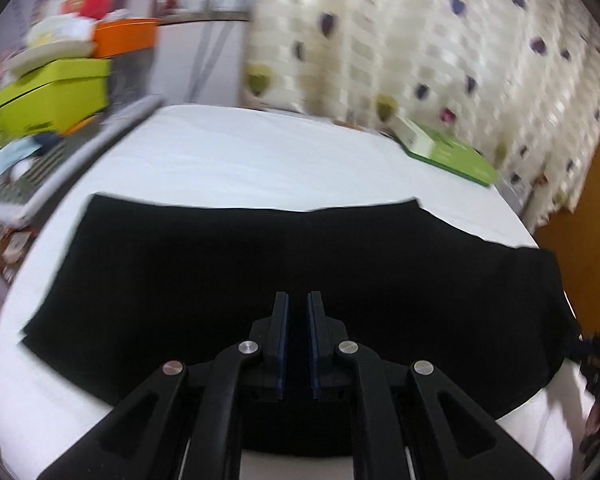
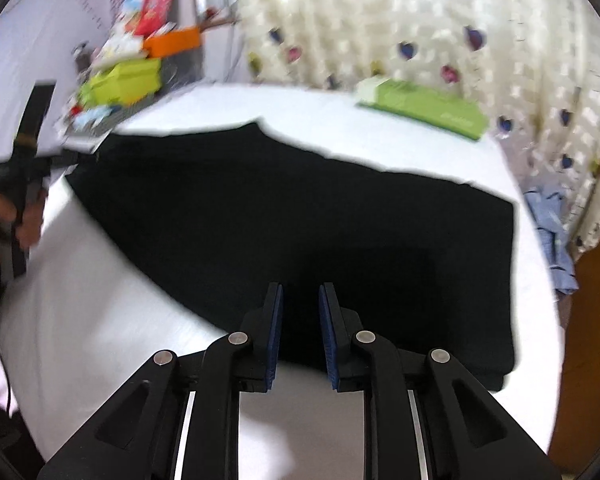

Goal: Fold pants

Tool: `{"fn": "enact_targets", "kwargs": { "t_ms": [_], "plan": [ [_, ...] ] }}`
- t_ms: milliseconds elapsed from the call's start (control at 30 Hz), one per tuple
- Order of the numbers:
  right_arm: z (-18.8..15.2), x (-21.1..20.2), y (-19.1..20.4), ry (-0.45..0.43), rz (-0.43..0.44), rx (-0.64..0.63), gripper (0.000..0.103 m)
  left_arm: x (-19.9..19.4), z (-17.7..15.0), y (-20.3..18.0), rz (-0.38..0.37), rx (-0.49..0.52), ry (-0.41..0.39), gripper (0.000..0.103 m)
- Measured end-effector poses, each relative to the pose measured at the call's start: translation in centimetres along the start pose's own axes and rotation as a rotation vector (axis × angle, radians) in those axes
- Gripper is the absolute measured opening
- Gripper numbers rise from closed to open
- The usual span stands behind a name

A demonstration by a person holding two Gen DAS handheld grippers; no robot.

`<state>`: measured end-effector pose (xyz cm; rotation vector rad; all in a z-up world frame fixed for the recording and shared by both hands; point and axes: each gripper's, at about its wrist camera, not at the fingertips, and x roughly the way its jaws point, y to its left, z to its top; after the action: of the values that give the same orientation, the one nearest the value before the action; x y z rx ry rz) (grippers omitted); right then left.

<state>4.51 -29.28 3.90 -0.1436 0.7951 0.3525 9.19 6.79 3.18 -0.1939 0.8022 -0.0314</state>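
Hovering with jaws slightly apart and empty, the left gripper (image 1: 298, 312) and right gripper (image 2: 300, 304) both face the black pants (image 1: 260, 264), spread flat on the white table (image 1: 240, 160), long axis crosswise ahead.

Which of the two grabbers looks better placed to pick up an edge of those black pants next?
Probably the right gripper: its open fingers sit just over the near edge of the black pants. The left gripper hangs over mid-cloth, away from an edge.

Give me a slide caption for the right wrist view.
Open right tool above black pants spread on a white table.
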Motion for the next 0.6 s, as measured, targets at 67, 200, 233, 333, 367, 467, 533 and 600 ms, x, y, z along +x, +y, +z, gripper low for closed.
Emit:
{"fn": "enact_targets", "kwargs": {
  "t_ms": [67,200,233,333,367,467,533,600],
  "plan": [
    [1.2,0.5,-1.7,-0.016,-0.051,0.049,0.02,1.0,0.6,-1.7,-0.003,0.04,0.007,0.011],
    [3.7,2.4,-5.3,-0.026,-0.11,0.135,0.02,3.2,1.6,-4.1,-0.029,0.09,0.036,0.011],
    [4.3,3.0,-6.3,-0.027,-0.115,0.157,0.02,3.8,1.7,-4.5,-0.036,0.097,0.05,0.011],
    [5.7,4.8,-9.2,-0.012,-0.163,0.215,0.02,5.3,1.2,-5.4,-0.047,0.121,0.096,0.011],
    [5.9,5.3,-10.1,-0.007,-0.171,0.238,0.02,5.1,0.9,-5.8,-0.043,0.144,0.079,0.016],
    [5.7,7.1,-12.9,0.038,-0.195,0.291,0.02,4.7,0.5,-6.2,-0.046,0.173,0.08,0.024],
    [5.5,7.0,-13.5,0.02,-0.2,0.292,0.02,4.7,0.3,-6.6,-0.042,0.195,0.082,0.029],
    [5.5,6.7,-13.7,0.029,-0.199,0.307,0.022,4.6,0.3,-6.9,-0.029,0.212,0.082,0.03]
  ]
}}
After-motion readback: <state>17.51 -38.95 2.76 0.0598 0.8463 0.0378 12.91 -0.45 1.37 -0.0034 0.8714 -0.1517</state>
